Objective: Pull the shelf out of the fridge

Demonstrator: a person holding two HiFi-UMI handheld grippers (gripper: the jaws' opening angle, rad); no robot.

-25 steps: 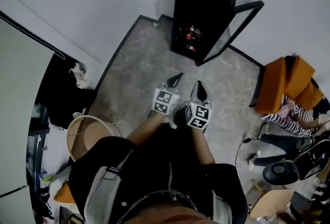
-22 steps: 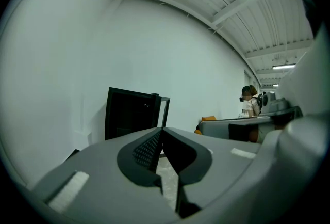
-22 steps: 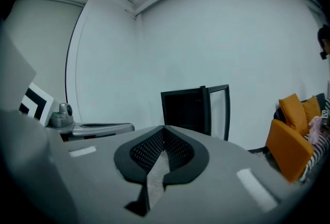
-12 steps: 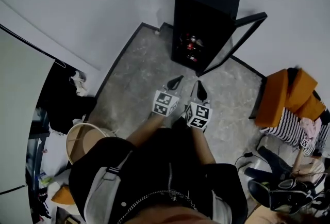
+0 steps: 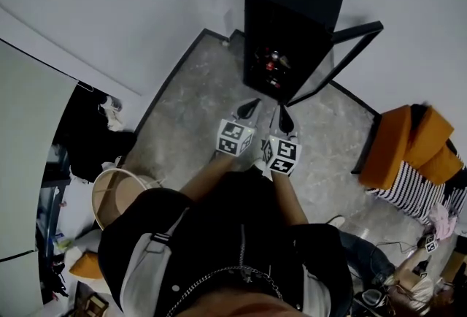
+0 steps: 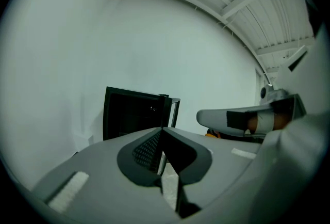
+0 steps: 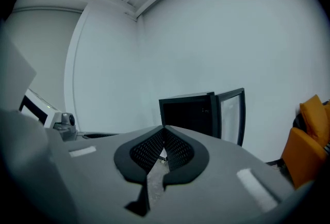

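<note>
A: Head view first: where do the grippers stand against the fridge [image 5: 292, 23]?

B: Both are in front of its open side. The left gripper [image 5: 249, 108] and the right gripper [image 5: 285, 118] point at it side by side, their tips just short of its base. A second ago they were well apart from it, so the person has come closer.

A: Are the jaws apart?

B: No. The left gripper view shows the left gripper [image 6: 163, 132] clenched, its pads meeting with nothing between them. The right gripper [image 7: 165, 132] is the same, closed on nothing. That matches the earlier frames.

A: And the shelf?

B: It is inside the fridge [image 6: 131, 112]. The interior is too dark to pick the shelf out on its own. Only some small red items [image 5: 271, 61] show within.

A: Has the door [image 5: 343, 52] moved?

B: It stands swung open to the fridge's right, as before. The right gripper view shows the glass door [image 7: 232, 114] beside the black cabinet [image 7: 185, 109].

A: Anything else changed?

B: The orange chair [image 5: 408, 147], right of the fridge, now sits lower in the frame.
</note>
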